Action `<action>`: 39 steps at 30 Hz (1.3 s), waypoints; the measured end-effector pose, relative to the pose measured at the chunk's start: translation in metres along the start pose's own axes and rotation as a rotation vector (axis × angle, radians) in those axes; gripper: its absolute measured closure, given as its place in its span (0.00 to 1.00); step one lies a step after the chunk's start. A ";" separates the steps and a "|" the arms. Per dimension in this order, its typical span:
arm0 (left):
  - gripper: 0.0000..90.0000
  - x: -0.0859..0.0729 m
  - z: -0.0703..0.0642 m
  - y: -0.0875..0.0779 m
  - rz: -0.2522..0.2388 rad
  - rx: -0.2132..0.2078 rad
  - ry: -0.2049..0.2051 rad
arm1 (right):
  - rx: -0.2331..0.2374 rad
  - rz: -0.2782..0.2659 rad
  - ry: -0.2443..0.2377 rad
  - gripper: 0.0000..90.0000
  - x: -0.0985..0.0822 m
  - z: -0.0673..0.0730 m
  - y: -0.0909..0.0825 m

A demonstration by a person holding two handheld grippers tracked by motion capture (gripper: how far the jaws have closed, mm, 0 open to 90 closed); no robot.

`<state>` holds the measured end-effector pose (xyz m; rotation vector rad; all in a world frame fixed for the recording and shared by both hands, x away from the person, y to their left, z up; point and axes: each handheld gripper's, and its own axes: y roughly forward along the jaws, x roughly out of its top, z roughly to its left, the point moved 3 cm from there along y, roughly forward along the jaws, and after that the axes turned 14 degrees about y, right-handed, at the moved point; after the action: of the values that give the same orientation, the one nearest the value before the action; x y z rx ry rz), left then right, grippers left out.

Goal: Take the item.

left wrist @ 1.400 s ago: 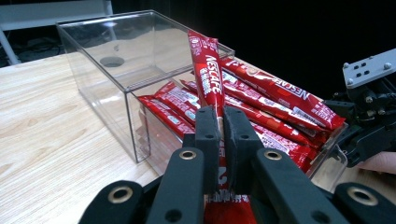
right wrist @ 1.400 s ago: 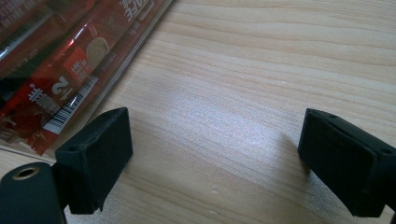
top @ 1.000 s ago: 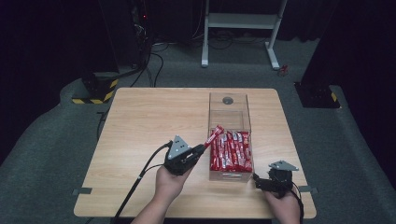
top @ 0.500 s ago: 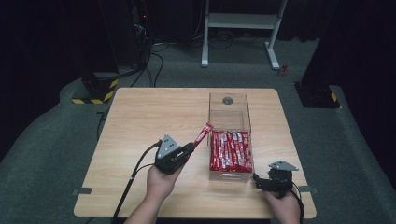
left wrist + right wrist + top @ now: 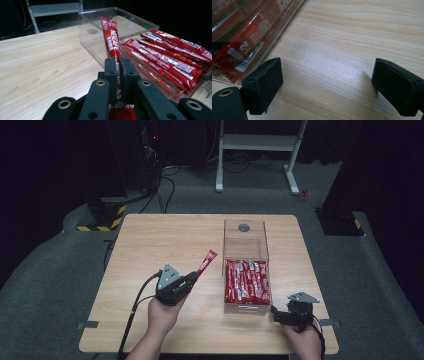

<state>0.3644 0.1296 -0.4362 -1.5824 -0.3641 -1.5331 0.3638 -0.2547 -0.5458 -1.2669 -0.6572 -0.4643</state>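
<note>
My left gripper [image 5: 196,276] [image 5: 118,65] is shut on a red Nescafe stick packet [image 5: 207,261] [image 5: 110,38], holding it tilted up over the table just left of the clear plastic box [image 5: 245,240] [image 5: 100,47]. The near half of that box holds several red stick packets [image 5: 247,281] [image 5: 170,58] lying side by side; its far half is bare. My right gripper [image 5: 276,312] [image 5: 327,86] rests low on the wood at the box's near right corner, jaws wide apart with nothing between them. A packet end with a barcode [image 5: 242,52] shows through the box wall beside it.
The wooden table [image 5: 160,245] has open room on its left half. A metal stand [image 5: 255,150] and cables lie on the floor beyond the far edge. A black cable [image 5: 135,312] trails from my left gripper toward the front edge.
My left gripper has carried the stick packet leftward, out from over the box and away from it. The right gripper has stayed still.
</note>
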 end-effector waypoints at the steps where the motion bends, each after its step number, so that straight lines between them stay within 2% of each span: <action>1: 0.94 -0.001 0.002 -0.002 0.001 0.005 0.000 | 0.000 0.000 0.001 0.11 0.000 0.000 0.000; 25: 0.94 -0.012 0.036 -0.026 0.013 0.089 -0.023 | 0.000 0.000 0.006 0.11 0.000 0.000 0.000; 39: 0.94 -0.018 0.046 -0.030 0.015 0.116 -0.045 | 0.001 -0.001 0.003 0.11 0.000 0.000 0.000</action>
<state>0.3688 0.1870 -0.4347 -1.5279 -0.4570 -1.4406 0.3642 -0.2544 -0.5457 -1.2648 -0.6552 -0.4667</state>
